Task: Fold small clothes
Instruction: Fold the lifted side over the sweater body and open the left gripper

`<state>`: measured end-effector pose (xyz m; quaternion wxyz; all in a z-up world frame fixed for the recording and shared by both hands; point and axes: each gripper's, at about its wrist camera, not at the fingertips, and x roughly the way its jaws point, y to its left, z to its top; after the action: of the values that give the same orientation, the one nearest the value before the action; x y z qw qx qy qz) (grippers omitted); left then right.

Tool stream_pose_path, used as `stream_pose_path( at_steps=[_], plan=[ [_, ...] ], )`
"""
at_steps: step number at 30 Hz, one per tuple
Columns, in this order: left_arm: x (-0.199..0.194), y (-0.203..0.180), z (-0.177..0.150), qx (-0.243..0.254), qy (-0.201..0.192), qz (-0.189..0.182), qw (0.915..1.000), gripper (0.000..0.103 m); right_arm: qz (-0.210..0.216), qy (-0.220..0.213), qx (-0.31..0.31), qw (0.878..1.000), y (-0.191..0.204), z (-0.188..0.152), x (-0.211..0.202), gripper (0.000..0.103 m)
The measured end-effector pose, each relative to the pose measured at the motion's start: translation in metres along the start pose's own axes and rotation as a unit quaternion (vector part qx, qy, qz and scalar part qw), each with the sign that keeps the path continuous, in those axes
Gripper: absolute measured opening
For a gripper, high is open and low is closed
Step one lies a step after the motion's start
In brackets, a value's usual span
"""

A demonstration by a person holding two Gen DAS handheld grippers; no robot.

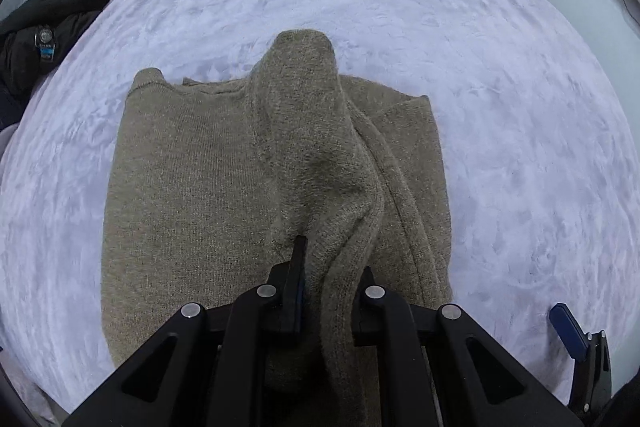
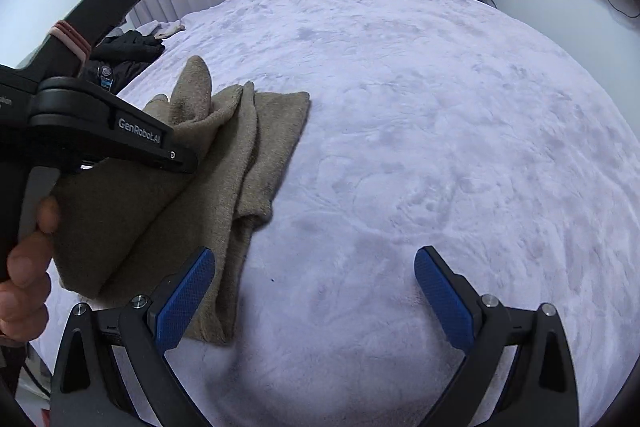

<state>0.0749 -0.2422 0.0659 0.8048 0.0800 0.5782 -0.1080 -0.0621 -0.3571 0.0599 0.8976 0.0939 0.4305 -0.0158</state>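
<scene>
Left wrist view: left gripper clenched on rumpled tan knit garment; right gripper spread wide.

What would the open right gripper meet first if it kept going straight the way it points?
Most likely the pale lilac plush bed cover: nothing shows between the blue-padded fingers of the right gripper. The folded olive-brown knitted garment lies off to its left, probably outside that line, though depth is unclear.

Black tool, blue ribbed pads
</scene>
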Motion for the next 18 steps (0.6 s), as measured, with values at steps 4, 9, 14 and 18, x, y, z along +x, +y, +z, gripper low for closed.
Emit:
stream_pose_path(
  at_steps=[4,9,14,18],
  plan=[
    [-0.021,-0.004,-0.002,-0.004,-0.012,0.0,0.9999,0.012,0.007,0.002,0.018,1.0,-0.013,-0.005,0.002,0.1],
    [-0.035,-0.023,0.001,0.007,-0.026,-0.018,0.9995,0.013,0.014,-0.012,0.02,1.0,-0.015,-0.006,-0.005,0.1],
    [0.004,-0.036,-0.006,0.025,-0.007,-0.007,0.9996,0.013,0.012,-0.007,0.022,1.0,-0.017,-0.007,-0.003,0.1],
    [-0.011,-0.043,-0.011,0.049,-0.015,-0.03,0.9983,0.054,0.007,-0.007,0.02,1.0,-0.022,-0.012,-0.007,0.1]
  ],
)
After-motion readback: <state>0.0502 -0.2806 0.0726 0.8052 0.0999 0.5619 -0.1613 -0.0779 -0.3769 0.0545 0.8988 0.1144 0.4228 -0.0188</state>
